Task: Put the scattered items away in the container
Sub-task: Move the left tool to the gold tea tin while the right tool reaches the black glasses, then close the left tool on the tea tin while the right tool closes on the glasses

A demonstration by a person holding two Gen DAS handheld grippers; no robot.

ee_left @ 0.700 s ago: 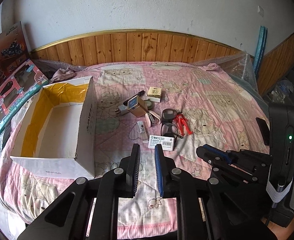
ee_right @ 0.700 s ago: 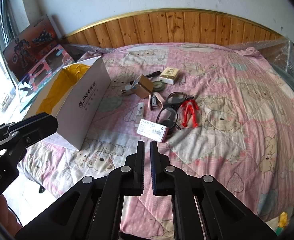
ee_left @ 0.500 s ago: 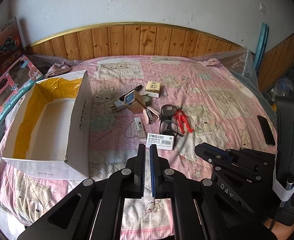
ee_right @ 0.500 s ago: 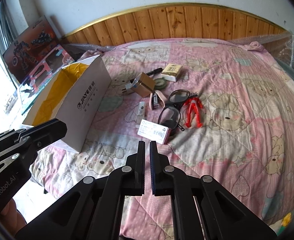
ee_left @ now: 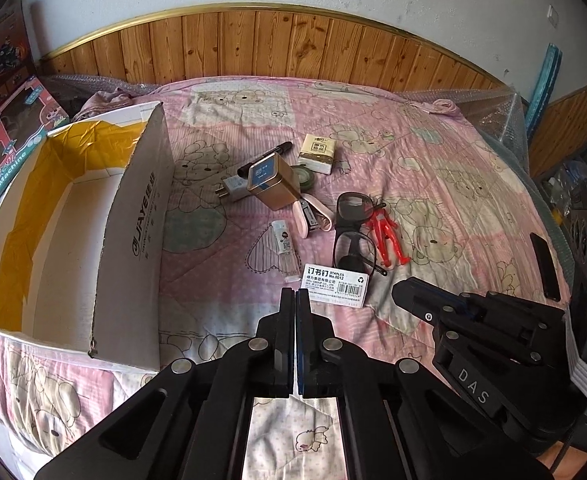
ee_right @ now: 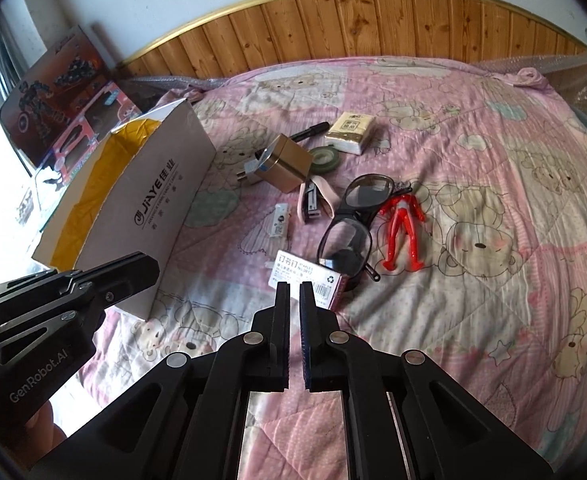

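**A:** Black plastic up front: the left gripper (ee_left: 295,300) has its fingers pressed together with nothing between them. The right gripper (ee_right: 294,294) shows only a thin slit between its fingers, also empty. Both hover above the pink quilt (ee_left: 433,184), neither touching any item.

**B:** So what goes wrong from here, you reckon?

**A:** Closest thing is the staples box (ee_left: 336,279), just beyond both sets of tips. It lies flat on soft bedding, so fingers that narrow would probably shove it along or press it into the quilt instead of getting round it. They'd need to spread first. And the glasses (ee_right: 351,216) overlap its far corner, so dragging the box could pull them along too.

**B:** And further back?

**A:** Red toy figure (ee_right: 403,232) just beside the glasses, a small white tube (ee_left: 283,240), a pink stapler (ee_left: 311,216) I think, hard to tell from here. Then the gold tin (ee_left: 271,180) leaning on a plug adapter (ee_left: 231,190), with a tape roll (ee_right: 324,158), black marker (ee_right: 309,131) and tissue pack (ee_left: 317,154) behind. It's crowded, so grabbing one could easily bump its neighbours.

**B:** The container?

**A:** The cardboard box (ee_left: 133,240) sits open on the left with nothing visible inside. Its light walls might slide if clipped.
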